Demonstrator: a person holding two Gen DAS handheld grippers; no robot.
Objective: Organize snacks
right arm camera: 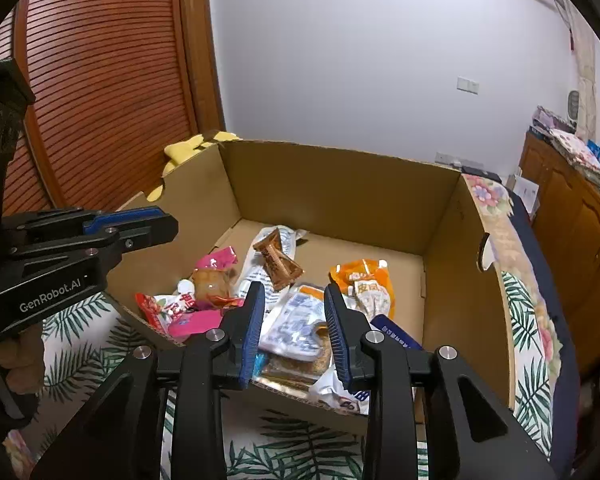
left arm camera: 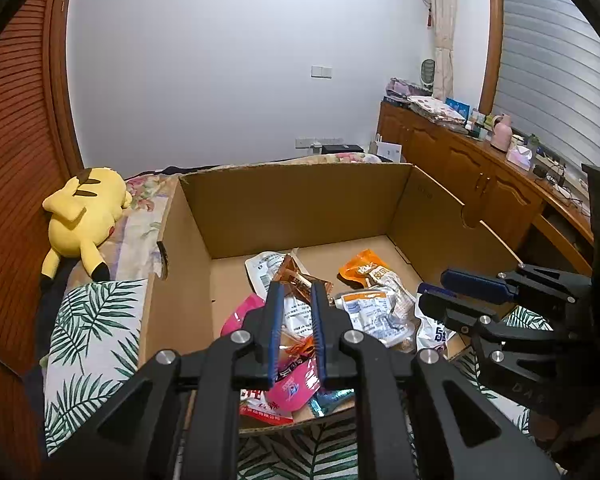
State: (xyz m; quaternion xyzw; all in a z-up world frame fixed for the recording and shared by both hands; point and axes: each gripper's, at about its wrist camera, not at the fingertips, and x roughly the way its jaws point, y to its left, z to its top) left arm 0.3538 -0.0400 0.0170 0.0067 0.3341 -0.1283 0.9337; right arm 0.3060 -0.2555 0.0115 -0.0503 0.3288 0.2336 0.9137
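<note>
**Both grippers poised over the snack box, nothing in hand**

You hold both grippers above the near edge of the cardboard box (right arm camera: pixel 340 184), which sits on a leaf-print cover (left arm camera: pixel 92 320). The snacks lie in a loose heap on the box floor, crowded toward the near wall: a brown wrapped bar (right arm camera: pixel 278 260) on a white pouch toward the back, an orange packet (right arm camera: pixel 364 276) to the right of it, a white-and-blue pouch (right arm camera: pixel 296 320) in the middle, a pink packet (right arm camera: pixel 198 322) and a red-and-white packet (right arm camera: pixel 160 306) at the left, and a dark blue pack (right arm camera: pixel 396 334) against the near right.

Your left gripper (left arm camera: pixel 296 292) has its fingers set only a narrow gap apart, with nothing pinched between them; the packets you see through the gap lie below. Your right gripper (right arm camera: pixel 294 294) stands with its fingers parted wider, framing the white-and-blue pouch but apart from it, so it is empty too.

This looks like the moment between picks: the heap is still unsorted, and no snack is lifted. The next move likely calls for you to settle on one packet, lower the right gripper until its pads straddle a crimped edge, and close there. The pouches overlap and look slippery, so aim for a free edge instead of the flat face, or you may drag neighbours along.
</note>
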